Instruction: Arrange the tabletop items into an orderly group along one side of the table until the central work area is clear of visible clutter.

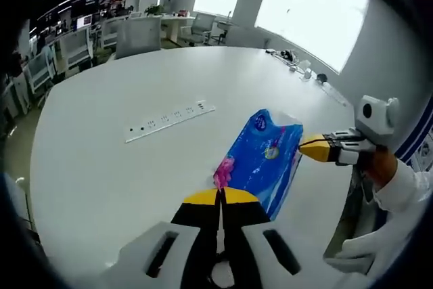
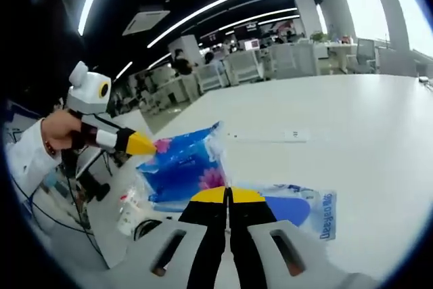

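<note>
Blue plastic pack (image 1: 267,160) lies at the bench's (image 1: 108,160) near right edge, looks soft, light, crinkly. Both tongs, left (image 1: 220,195) and right (image 2: 229,195), are pressed together; I'd pinch its sealed end.

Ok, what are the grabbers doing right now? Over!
Left gripper shut, tips at the blue packet. Right gripper shut, tips at the same packet's other end. Power strip lies apart on the white table; nothing blocking.
</note>
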### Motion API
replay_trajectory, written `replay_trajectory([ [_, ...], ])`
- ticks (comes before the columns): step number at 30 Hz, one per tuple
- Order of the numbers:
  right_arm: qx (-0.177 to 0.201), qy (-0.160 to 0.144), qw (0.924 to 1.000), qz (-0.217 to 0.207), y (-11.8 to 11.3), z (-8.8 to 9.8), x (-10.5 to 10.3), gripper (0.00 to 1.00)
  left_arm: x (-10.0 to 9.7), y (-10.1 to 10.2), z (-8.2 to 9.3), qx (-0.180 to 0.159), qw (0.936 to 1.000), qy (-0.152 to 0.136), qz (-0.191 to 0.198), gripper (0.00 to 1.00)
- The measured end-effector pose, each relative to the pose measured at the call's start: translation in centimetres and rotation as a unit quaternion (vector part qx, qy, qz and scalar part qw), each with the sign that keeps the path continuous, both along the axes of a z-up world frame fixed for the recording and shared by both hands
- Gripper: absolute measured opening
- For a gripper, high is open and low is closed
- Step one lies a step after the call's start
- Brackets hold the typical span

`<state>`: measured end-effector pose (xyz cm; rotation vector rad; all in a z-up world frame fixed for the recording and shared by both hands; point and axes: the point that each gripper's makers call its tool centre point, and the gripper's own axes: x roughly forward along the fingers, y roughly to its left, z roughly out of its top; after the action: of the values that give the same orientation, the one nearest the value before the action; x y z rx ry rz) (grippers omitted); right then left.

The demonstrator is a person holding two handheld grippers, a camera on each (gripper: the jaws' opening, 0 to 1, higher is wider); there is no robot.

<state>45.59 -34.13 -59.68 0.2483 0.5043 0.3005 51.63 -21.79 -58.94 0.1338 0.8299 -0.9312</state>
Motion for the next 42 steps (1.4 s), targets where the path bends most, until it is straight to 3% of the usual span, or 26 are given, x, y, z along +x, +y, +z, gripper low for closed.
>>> replay_trajectory([
  [16, -0.023, -0.012, 0.9975, -0.065, -8.3, 1.9, -3.1, 0.0, -1.9, -9.1, 1.8, -0.02, 0.9975, -0.009, -0.067, 0.0],
  [24, -0.03, -0.014, 0.9936, -0.108, -14.0, 1.9, -4.0, 0.0, -2.4, -14.5, 2.5, -0.019, 0.9931, -0.019, -0.114, 0.0],
  [42, -0.052, 0.011, 0.9841, -0.169, -23.1, -1.0, -6.7, 0.0, -4.8, -23.9, -1.2, -0.01, 0.9836, 0.016, -0.18, 0.0],
])
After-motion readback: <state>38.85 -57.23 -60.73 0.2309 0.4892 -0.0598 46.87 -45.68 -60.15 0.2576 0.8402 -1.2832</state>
